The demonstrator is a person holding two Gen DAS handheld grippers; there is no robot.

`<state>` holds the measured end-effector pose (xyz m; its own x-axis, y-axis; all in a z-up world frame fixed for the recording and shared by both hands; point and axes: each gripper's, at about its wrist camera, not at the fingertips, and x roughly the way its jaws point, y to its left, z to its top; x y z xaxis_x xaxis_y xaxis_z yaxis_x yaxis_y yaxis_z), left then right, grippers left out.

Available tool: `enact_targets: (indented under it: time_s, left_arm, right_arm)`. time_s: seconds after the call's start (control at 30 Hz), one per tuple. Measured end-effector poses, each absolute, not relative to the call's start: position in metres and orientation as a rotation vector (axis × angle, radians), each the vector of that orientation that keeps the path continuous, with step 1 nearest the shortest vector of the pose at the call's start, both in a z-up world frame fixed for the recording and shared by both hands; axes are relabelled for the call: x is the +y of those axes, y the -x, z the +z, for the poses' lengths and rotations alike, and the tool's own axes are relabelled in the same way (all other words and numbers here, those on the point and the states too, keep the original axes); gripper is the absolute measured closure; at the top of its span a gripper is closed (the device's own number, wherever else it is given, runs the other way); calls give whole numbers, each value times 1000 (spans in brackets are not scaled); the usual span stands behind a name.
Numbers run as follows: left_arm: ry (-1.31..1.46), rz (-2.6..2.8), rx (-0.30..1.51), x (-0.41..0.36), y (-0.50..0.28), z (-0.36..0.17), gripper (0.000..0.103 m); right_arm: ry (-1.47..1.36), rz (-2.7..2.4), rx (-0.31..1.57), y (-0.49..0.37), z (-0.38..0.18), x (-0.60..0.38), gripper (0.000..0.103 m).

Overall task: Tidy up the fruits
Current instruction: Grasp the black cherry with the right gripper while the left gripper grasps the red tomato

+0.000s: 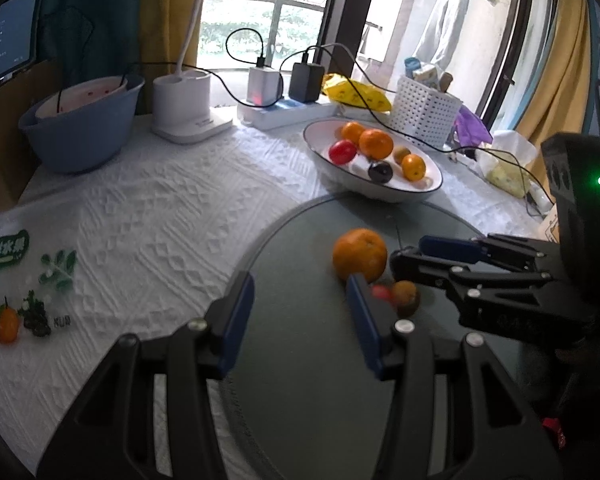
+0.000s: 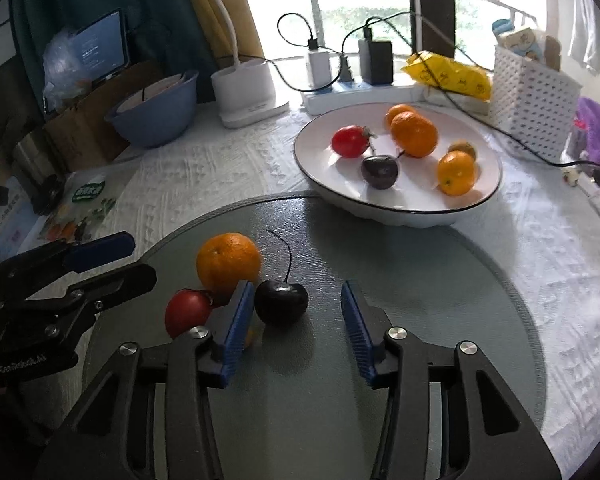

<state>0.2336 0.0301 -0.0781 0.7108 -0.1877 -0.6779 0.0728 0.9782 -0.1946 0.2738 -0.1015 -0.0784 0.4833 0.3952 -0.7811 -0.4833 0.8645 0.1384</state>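
Observation:
On the round grey mat (image 2: 400,280) lie a large orange (image 2: 228,262), a red cherry tomato (image 2: 188,312) and a dark cherry (image 2: 281,302) with a long stem. My right gripper (image 2: 298,312) is open, with the dark cherry between its pads, close to the left pad. My left gripper (image 1: 300,312) is open and empty, low over the mat (image 1: 300,380), left of the orange (image 1: 359,255), the tomato (image 1: 380,292) and a small brownish fruit (image 1: 406,298). The white oval plate (image 2: 324,176) holds oranges, a tomato and a dark cherry.
A blue basin (image 1: 80,120), a white lamp base (image 1: 188,104), a power strip with chargers (image 1: 284,104), a yellow bag (image 1: 358,94) and a white perforated basket (image 1: 424,114) line the back. A printed fruit bag (image 1: 16,280) lies at the left.

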Motion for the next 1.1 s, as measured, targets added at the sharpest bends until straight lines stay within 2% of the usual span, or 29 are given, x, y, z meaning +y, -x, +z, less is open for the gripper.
enact_targets:
  time_s: [0.13, 0.67, 1.1]
  left_arm:
    - [152, -147, 770, 27, -233, -78, 53]
    - [102, -211, 785, -2, -230, -76, 53]
    - [62, -195, 869, -15, -245, -91, 53]
  right_arm:
    - [124, 582, 929, -271, -80, -94, 73]
    - [123, 536, 866, -263, -66, -116, 73]
    - [80, 526, 861, -263, -67, -133, 73]
